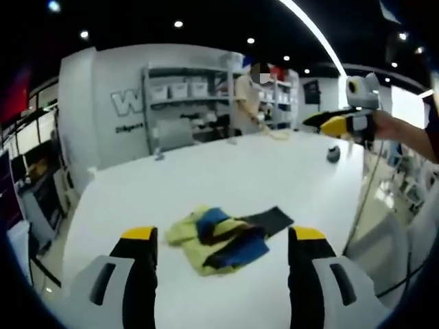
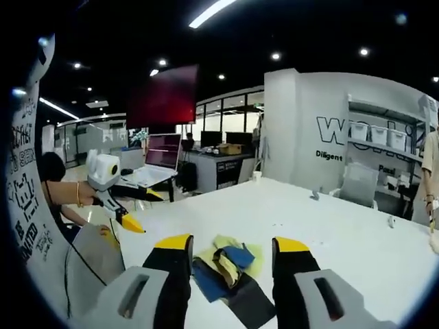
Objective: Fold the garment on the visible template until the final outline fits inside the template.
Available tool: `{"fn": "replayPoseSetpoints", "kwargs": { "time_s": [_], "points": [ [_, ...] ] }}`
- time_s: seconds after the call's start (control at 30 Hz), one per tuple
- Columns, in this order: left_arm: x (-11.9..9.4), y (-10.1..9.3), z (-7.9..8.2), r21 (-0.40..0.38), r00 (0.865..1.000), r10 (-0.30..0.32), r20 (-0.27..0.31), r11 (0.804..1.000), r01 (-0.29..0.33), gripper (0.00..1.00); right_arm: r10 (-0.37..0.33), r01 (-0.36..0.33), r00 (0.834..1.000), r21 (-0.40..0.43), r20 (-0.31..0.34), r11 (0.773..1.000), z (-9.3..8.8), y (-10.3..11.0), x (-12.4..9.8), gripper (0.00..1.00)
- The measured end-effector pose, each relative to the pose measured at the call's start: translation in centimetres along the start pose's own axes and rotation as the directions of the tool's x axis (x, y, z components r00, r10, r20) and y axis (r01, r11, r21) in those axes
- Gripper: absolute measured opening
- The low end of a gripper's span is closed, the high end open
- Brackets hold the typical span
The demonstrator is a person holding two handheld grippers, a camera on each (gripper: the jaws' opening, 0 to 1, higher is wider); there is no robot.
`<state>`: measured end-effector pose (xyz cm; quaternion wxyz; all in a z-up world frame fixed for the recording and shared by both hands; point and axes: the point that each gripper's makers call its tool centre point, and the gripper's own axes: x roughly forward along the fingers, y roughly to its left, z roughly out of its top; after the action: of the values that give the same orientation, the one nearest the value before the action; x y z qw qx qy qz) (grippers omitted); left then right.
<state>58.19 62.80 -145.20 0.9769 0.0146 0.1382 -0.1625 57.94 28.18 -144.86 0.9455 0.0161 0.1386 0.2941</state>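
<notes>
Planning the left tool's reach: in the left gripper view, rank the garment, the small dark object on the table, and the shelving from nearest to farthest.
1. Garment, between the jaws.
2. Small dark object, far right of the table.
3. Shelving, beyond the table.

A person stands by shelving beyond the white table, perhaps with bins.

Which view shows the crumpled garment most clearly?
The left gripper view: the garment lies whole between its claw tips, yellow, blue and black. In the right gripper view the garment is partly hidden behind the claw.
</notes>
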Motion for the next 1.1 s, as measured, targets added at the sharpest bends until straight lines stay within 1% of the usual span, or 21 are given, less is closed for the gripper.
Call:
{"fn": "replayPoseSetpoints", "kwargs": {
  "time_s": [0.03, 0.1, 0.23, 0.27, 0.3, 0.33, 0.43, 0.6, 0.77, 0.9, 0.97, 1.1],
  "points": [
    [-0.1, 0.2, 0.5, 0.013, 0.999, 0.011, 0.038, 1.000, -0.011, 0.70, 0.005, -0.005, 1.000, -0.001, 0.000, 1.000, 0.0, 0.2, 0.0, 0.40],
    [-0.2, -0.1, 0.6, 0.004, 1.000, 0.003, 0.030, 1.000, -0.003, 0.68, 0.011, -0.011, 1.000, 0.001, 0.003, 1.000, 0.1, 0.5, 0.1, 0.38],
    [0.0, -0.1, 0.0, -0.001, 1.000, 0.000, 0.009, 1.000, 0.000, 0.58, 0.022, -0.022, 1.000, 0.003, -0.005, 1.000, -0.1, 0.5, 0.1, 0.35],
    [0.1, -0.2, -0.2, -0.006, 1.000, -0.003, 0.001, 1.000, 0.003, 0.57, 0.024, -0.024, 1.000, -0.014, 0.013, 1.000, 0.2, 0.5, 0.0, 0.34],
    [0.2, -0.4, -0.3, -0.005, 1.000, -0.009, -0.005, 1.000, 0.009, 0.57, 0.033, -0.033, 0.999, -0.001, 0.002, 0.999, 0.1, 0.7, 0.0, 0.34],
    [0.2, -0.5, -0.4, -0.004, 1.000, -0.015, -0.011, 1.000, 0.015, 0.58, 0.036, -0.036, 0.999, -0.014, -0.001, 0.999, 0.0, 0.7, 0.1, 0.33],
    [0.2, -0.8, -0.4, 0.002, 0.999, -0.030, -0.011, 1.000, 0.030, 0.57, 0.046, -0.046, 0.999, -0.001, -0.016, 0.999, -0.2, 1.0, 0.3, 0.32],
    [0.3, -1.0, -0.5, -0.005, 0.999, -0.034, -0.017, 0.999, 0.034, 0.54, 0.053, -0.053, 0.998, -0.001, -0.031, 0.999, -0.4, 1.2, 0.4, 0.31],
    [0.3, -1.2, -0.8, 0.002, 0.998, -0.044, -0.032, 0.999, 0.044, 0.41, 0.050, -0.050, 0.998, -0.006, -0.023, 0.999, -0.2, 1.3, 0.3, 0.30],
    [0.4, -1.4, -0.9, 0.009, 0.998, -0.046, -0.038, 0.999, 0.047, 0.42, 0.045, -0.045, 0.999, -0.002, -0.025, 0.999, -0.4, 1.2, 0.3, 0.30],
    [0.4, -1.6, -0.6, -0.002, 0.999, -0.046, -0.018, 0.999, 0.046, 0.41, 0.038, -0.038, 0.999, -0.008, -0.022, 0.999, -0.3, 1.1, 0.4, 0.29],
    [0.5, -1.6, -0.9, 0.005, 0.998, -0.051, -0.030, 0.999, 0.051, 0.38, 0.045, -0.045, 0.999, -0.002, -0.028, 0.999, -0.5, 1.1, 0.4, 0.27]
  ]
}}
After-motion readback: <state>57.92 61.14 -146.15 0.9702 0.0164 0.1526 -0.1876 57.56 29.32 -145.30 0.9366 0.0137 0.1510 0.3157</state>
